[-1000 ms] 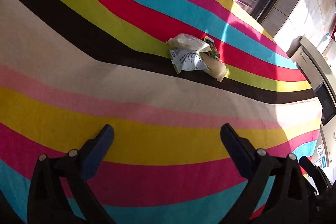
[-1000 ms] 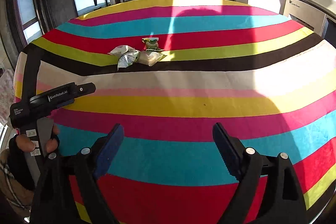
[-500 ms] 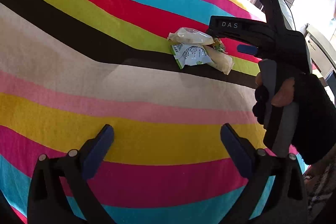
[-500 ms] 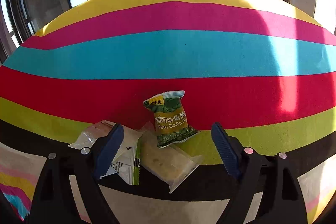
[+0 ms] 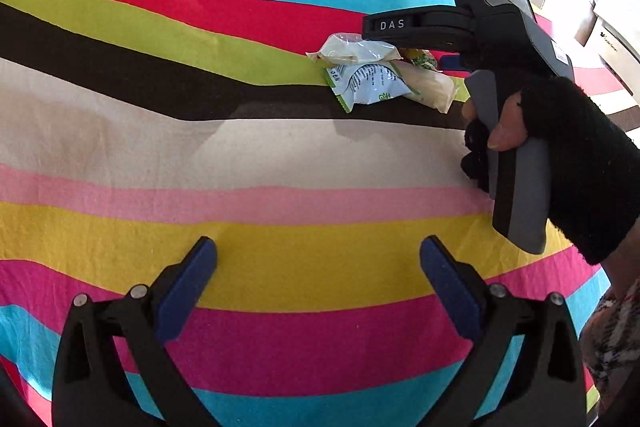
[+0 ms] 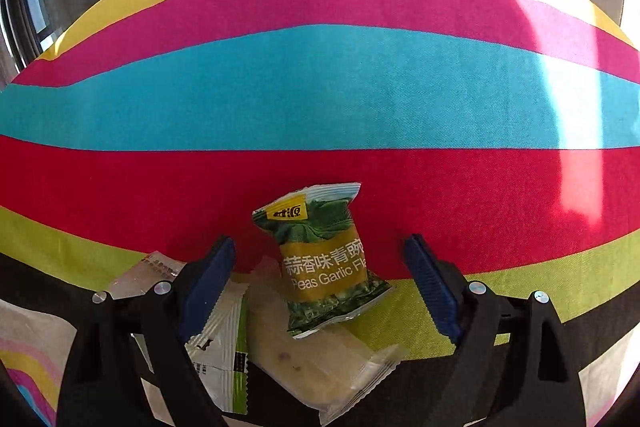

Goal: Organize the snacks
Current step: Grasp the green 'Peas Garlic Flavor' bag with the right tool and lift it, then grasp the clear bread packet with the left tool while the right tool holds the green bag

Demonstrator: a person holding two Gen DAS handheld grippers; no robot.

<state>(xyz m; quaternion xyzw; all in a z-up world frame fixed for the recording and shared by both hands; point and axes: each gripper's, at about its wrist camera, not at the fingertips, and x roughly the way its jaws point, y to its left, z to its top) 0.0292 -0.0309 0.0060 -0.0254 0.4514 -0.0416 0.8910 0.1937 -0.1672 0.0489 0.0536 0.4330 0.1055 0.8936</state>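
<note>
Right gripper: a second ago it hung far back over the near stripes; now it has closed in on the pile, fingers spread wide and gripping nothing, the pea bag standing between them.
Pea bag: green, tilted, lying on the red and lime stripes of the cloth; its lower end rests on the clear packet. It touches neither finger.
Pile: four snacks bunched together; the white-green packet sits at 8 o'clock from the pea bag, half hidden behind the left finger, and a pale packet lies beyond it at 9 o'clock.
Left gripper: released and empty, low over the yellow stripe, well apart from the pile at its 1 o'clock.
Left view change: the right hand and its tool now fill the 2 o'clock side, reaching over the snacks; half a second ago they sat a little further back.
Meaning: sorting has not begun; the pea bag looks like the first pick.
Next: a squeeze on the bag's middle should lift it clear.
Risk: the crinkly film may slip, or drag the clear packet along.
</note>
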